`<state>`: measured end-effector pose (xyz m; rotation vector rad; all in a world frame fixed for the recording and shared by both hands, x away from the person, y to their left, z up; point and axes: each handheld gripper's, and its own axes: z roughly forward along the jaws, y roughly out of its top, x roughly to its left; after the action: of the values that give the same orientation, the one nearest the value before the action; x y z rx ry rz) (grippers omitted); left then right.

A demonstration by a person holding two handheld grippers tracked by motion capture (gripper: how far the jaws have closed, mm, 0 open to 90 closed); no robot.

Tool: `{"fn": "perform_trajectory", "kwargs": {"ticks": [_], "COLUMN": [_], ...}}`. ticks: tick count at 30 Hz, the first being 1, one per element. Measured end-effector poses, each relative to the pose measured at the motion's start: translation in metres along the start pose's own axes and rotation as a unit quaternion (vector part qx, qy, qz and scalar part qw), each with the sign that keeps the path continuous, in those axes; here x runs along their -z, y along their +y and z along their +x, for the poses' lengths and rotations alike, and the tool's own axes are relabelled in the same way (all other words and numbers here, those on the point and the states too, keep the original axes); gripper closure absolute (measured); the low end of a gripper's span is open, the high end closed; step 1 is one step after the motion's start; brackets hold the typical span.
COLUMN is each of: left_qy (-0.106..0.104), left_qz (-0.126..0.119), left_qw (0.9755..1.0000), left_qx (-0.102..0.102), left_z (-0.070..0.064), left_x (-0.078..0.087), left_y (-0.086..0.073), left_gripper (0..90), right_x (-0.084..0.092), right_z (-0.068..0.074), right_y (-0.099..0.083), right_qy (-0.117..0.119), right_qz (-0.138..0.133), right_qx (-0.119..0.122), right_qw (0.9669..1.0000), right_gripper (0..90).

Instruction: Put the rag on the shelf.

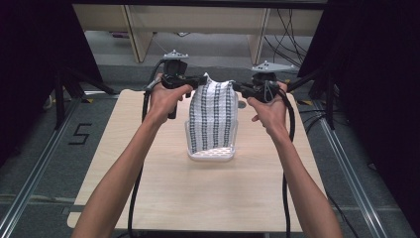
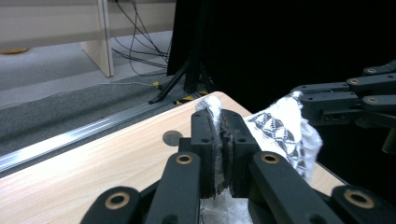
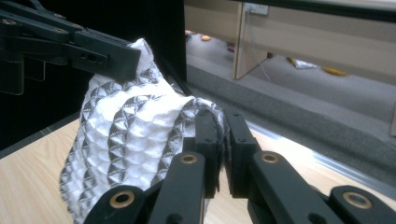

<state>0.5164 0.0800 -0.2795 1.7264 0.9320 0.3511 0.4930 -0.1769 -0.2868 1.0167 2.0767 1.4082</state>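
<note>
A white cloth (image 1: 214, 119) with dark patterned stripes hangs stretched between my two grippers above the middle of the table. My left gripper (image 1: 200, 82) is shut on its upper left corner and my right gripper (image 1: 238, 89) on its upper right corner. The cloth's lower end drapes into a white perforated basket (image 1: 210, 155). In the left gripper view, the jaws of the left gripper (image 2: 220, 119) pinch a cloth edge, and the cloth (image 2: 280, 130) runs to the right gripper (image 2: 322, 105). In the right gripper view, the right gripper (image 3: 223, 135) clamps the cloth (image 3: 130, 140), with the left gripper (image 3: 109, 58) beyond.
The light wooden table (image 1: 163, 198) has bare surface in front of and beside the basket. Black curtains and stand legs (image 1: 64, 89) flank it. Metal floor rails (image 1: 29, 183) run along both sides. Gripper cables (image 1: 286, 188) trail over the table's near edge.
</note>
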Motion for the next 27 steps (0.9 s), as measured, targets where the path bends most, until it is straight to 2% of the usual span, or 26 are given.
{"fn": "perform_trajectory", "kwargs": {"ticks": [2,5,6,9,11,17,20,22,25,26,27], "left_qy": [0.003,0.007,0.007,0.008,0.010,0.012,0.012,0.020,0.023,0.026,0.029], "left_qz": [0.005,0.011,0.011,0.011,0.014,0.030,0.037,0.039,0.047,0.051,0.056], "left_qw": [0.9999,0.9998,0.9998,0.9996,0.9993,0.9986,0.9982,0.9979,0.9974,0.9972,0.9967], "left_qx": [0.011,0.016,0.017,0.025,0.032,0.042,0.046,0.047,0.049,0.049,0.051], "left_z": [0.008,0.013,0.014,0.020,0.024,0.034,0.038,0.041,0.045,0.045,0.046], "left_x": [-0.009,-0.016,-0.017,-0.025,-0.031,-0.038,-0.039,-0.041,-0.043,-0.043,-0.044], "left_y": [-0.004,-0.006,-0.006,-0.012,-0.018,-0.031,-0.035,-0.038,-0.042,-0.043,-0.044], "left_gripper": [83.9,83.8,83.7,83.7,83.4,82.7,82.4,81.4,74.4,72.2,62.4], "right_x": [-0.010,-0.017,-0.021,-0.030,-0.037,-0.052,-0.058,-0.063,-0.067,-0.067,-0.069], "right_z": [-0.005,-0.010,-0.011,-0.016,-0.020,-0.023,-0.025,-0.026,-0.028,-0.029,-0.032], "right_y": [-0.002,-0.004,-0.005,-0.010,-0.013,-0.019,-0.022,-0.025,-0.031,-0.033,-0.038], "right_qy": [-0.004,-0.001,-0.004,-0.009,-0.006,-0.005,-0.002,-0.003,-0.011,-0.013,-0.012], "right_qz": [0.005,0.012,0.024,0.029,0.038,0.065,0.070,0.079,0.089,0.090,0.104], "right_qx": [-0.006,-0.005,-0.019,-0.016,-0.029,-0.035,-0.039,-0.042,-0.045,-0.054,-0.065], "right_qw": [1.0000,0.9999,0.9995,0.9994,0.9989,0.9972,0.9968,0.9960,0.9950,0.9944,0.9924], "right_gripper": [86.3,86.2,86.2,86.0,85.9,84.6,83.5,81.6,78.0,76.2,65.8]}}
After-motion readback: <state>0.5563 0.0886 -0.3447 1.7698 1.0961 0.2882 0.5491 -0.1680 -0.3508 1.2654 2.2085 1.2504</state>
